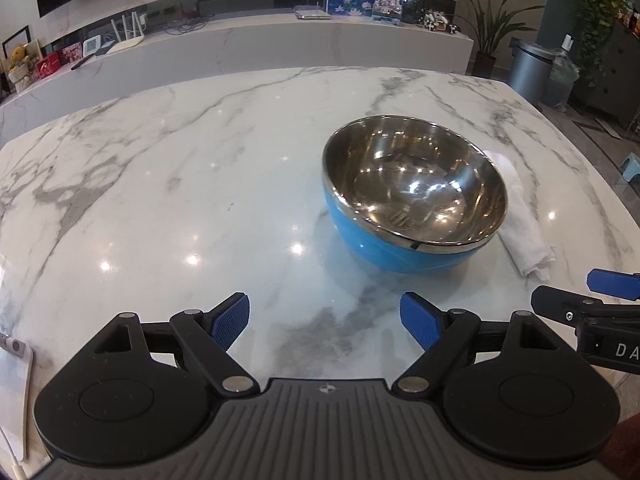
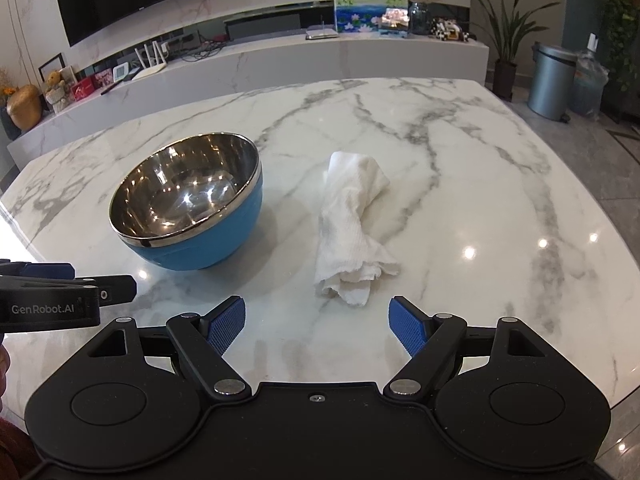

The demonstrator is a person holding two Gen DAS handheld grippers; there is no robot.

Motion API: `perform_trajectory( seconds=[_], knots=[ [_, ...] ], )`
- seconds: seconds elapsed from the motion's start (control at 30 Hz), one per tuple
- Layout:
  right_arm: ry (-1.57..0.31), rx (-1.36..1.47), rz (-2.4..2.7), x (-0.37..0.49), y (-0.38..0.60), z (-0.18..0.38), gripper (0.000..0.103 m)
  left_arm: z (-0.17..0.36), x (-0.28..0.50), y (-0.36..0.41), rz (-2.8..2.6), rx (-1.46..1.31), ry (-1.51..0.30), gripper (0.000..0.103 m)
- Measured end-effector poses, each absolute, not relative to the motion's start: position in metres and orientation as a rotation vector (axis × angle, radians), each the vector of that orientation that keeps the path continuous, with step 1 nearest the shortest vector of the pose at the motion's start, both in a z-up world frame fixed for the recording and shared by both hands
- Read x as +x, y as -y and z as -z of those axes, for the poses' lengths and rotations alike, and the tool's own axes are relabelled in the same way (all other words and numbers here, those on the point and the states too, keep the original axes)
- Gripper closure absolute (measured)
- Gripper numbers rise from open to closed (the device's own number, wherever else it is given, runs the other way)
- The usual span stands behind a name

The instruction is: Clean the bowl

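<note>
A blue bowl (image 1: 412, 196) with a shiny steel inside stands upright on the marble table (image 1: 180, 184); in the right wrist view the bowl (image 2: 188, 204) sits at the left. A crumpled white cloth (image 2: 352, 232) lies just right of it, and its end shows behind the bowl as the cloth (image 1: 524, 236). My left gripper (image 1: 325, 322) is open, short of the bowl and to its left, nothing between its blue pads. My right gripper (image 2: 317, 326) is open too, just short of the cloth's near end. Each gripper's tip shows at the edge of the other's view.
A phone or white device (image 1: 16, 360) lies at the table's near left edge. Beyond the table runs a long marble counter (image 2: 280, 60) with ornaments, a painting and routers. A grey bin (image 2: 550, 80) and potted plants stand on the floor at the right.
</note>
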State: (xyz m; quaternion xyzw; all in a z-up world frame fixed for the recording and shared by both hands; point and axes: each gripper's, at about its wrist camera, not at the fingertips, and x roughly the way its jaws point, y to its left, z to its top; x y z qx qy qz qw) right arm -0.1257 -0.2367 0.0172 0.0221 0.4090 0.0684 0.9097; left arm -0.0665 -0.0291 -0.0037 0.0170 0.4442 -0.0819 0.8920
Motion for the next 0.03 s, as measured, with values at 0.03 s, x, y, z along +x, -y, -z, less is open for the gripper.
perform_trajectory(
  seconds=[0.03],
  knots=[
    [-0.845,0.044,-0.141,-0.1253,0.2362,-0.0167,0.026,0.0049,-0.0658,0.0287,0.172,0.038,-0.926,0.021]
  ],
)
